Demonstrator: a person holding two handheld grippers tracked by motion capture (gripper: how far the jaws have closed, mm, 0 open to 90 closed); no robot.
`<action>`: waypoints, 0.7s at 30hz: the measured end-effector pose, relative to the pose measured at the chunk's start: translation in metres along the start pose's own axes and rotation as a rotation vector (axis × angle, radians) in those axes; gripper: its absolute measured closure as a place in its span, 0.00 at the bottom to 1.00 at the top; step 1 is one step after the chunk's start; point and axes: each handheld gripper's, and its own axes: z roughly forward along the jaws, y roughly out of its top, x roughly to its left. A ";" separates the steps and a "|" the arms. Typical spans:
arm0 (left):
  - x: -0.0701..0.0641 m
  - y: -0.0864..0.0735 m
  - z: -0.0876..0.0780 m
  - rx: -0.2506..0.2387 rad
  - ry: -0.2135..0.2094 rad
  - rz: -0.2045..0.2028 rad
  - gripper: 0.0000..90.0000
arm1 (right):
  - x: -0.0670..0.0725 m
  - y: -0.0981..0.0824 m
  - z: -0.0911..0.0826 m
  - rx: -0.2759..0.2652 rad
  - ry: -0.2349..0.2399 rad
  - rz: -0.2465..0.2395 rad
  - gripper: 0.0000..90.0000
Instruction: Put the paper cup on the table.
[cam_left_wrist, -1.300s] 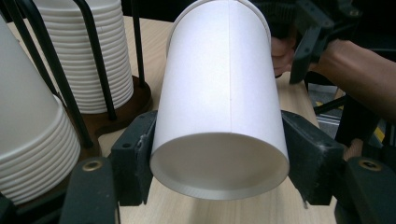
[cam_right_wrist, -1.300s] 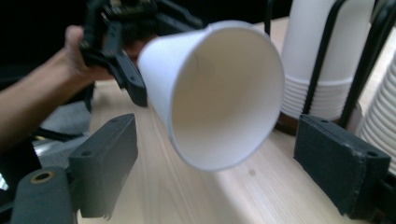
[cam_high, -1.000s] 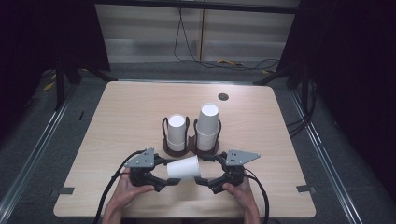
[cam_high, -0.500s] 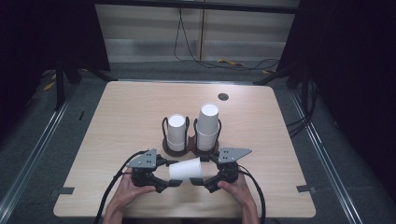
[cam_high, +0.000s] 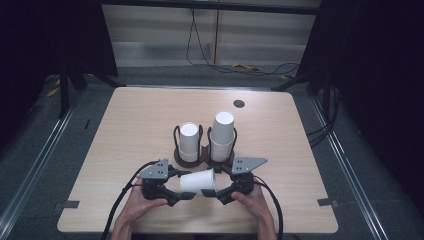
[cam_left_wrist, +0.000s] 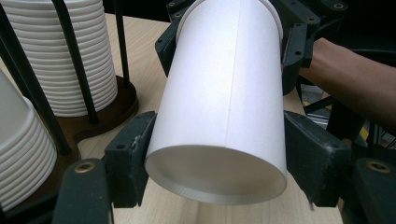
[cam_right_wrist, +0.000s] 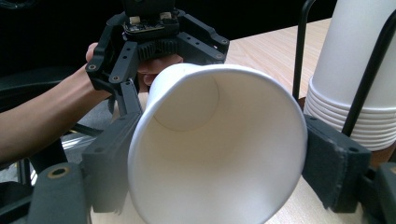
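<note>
Just in front of the two-post cup holder, on the person's side of it, a single white paper cup is lying on its side between the two grippers, above the wooden table. The left gripper is meeting the cup at its narrow closed base; its jaws have just been opening and, in the left gripper view, its pads are standing close against the base with the cup between them, though whether they are pressing cannot be told. The right gripper is meeting the wide mouth end; its jaws have just been closing, and in the right gripper view its pads are bearing on the rim from both sides, so it appears to be taking over the cup. Behind the cup, a shorter stack and a taller stack of the same cups are standing mouth-down in the holder. Judged from its thin wall, the cup is very light, smooth and easily crushed; the open rim is likely flexing oval under pressure, while the base is staying stiffer. A gentle grip on the side wall near the rolled rim, squeezing only until the pads seat, seems safest.
</note>
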 end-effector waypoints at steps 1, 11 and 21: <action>0.000 0.000 0.000 0.006 0.004 -0.001 0.33 | 0.000 0.000 0.000 0.000 -0.001 -0.002 0.23; 0.000 -0.001 0.001 -0.019 0.055 -0.005 0.24 | 0.001 0.002 -0.003 0.002 -0.017 -0.003 0.26; 0.000 -0.010 -0.003 -0.010 0.127 -0.050 0.17 | -0.001 0.004 -0.012 -0.009 -0.064 0.012 0.26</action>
